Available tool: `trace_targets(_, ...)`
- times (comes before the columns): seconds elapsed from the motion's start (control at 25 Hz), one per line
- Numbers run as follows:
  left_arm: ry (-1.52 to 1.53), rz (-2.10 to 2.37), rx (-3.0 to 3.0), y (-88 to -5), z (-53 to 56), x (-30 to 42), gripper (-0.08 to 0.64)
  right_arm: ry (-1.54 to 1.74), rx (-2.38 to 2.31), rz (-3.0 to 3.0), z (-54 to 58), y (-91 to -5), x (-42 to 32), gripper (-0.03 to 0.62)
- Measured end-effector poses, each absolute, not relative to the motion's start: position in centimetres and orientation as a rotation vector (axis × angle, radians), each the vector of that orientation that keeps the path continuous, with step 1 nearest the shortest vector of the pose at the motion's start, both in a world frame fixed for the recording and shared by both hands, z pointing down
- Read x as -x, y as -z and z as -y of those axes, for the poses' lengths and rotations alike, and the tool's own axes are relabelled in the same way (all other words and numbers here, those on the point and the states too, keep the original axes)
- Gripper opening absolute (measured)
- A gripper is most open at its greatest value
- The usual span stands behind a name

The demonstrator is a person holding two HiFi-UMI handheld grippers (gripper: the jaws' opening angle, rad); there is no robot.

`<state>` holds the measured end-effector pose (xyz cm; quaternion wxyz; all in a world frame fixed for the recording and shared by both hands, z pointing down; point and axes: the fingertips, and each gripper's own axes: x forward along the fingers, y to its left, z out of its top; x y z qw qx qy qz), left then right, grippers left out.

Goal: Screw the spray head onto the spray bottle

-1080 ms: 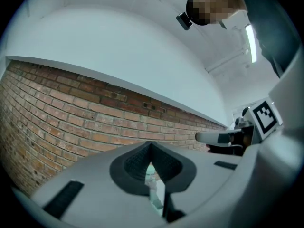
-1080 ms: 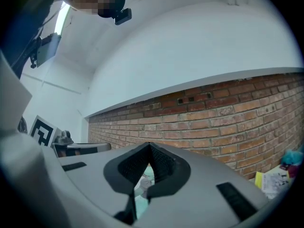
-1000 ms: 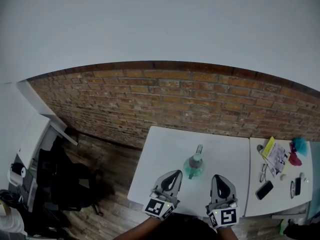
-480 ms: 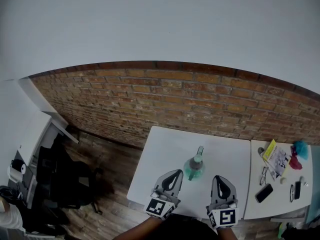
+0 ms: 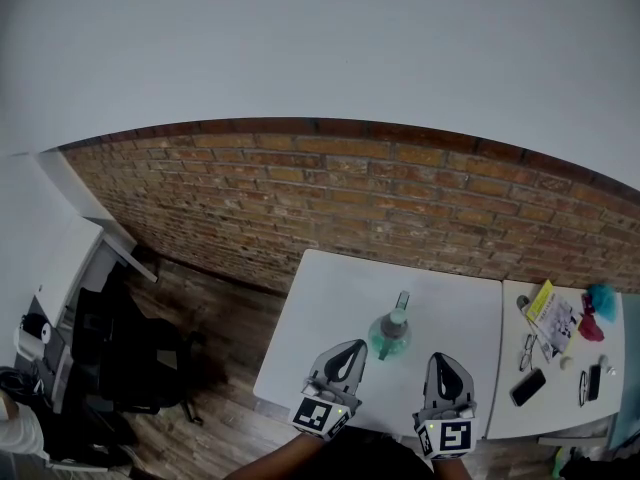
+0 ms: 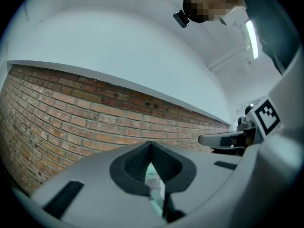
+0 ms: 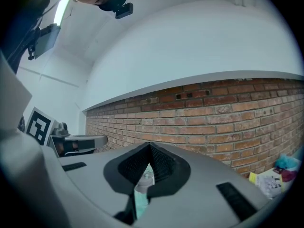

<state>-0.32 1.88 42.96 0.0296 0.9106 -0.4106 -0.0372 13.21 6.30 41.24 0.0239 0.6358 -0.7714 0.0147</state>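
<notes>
Spray bottle (image 5: pixel 388 339) is stood upright on table (image 5: pixel 330 308), spray head (image 5: pixel 398 308) seated atop. Left gripper (image 5: pixel 352 348) and right gripper (image 5: pixel 439 358) are held clenched, empty, flanking it, apparently parked clear.

The spray bottle (image 5: pixel 388 335) stands on the table (image 5: pixel 320 308), brick wall (image 5: pixel 350 208) behind.

White tabletop (image 5: pixel 330 308). Pale green see-through bottle (image 5: pixel 389 336). Left gripper (image 5: pixel 352 346) and right gripper (image 5: pixel 438 356) grey, black-and-white square markers. Red-brown brick wall (image 5: pixel 350 198). Brown wood floor (image 5: pixel 230 318). Yellow booklet (image 5: pixel 538 295) at bottle's 3 o'clock.
</notes>
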Motion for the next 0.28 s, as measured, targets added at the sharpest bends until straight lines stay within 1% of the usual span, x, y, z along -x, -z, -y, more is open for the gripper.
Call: trace_targets(0.28, 0.118, 1.289, -2.793, -42.91, -1.75, 0.96, 0.002, -0.043, -1.960, 2.367, -6.34, -41.81, -13.02, 0.006)
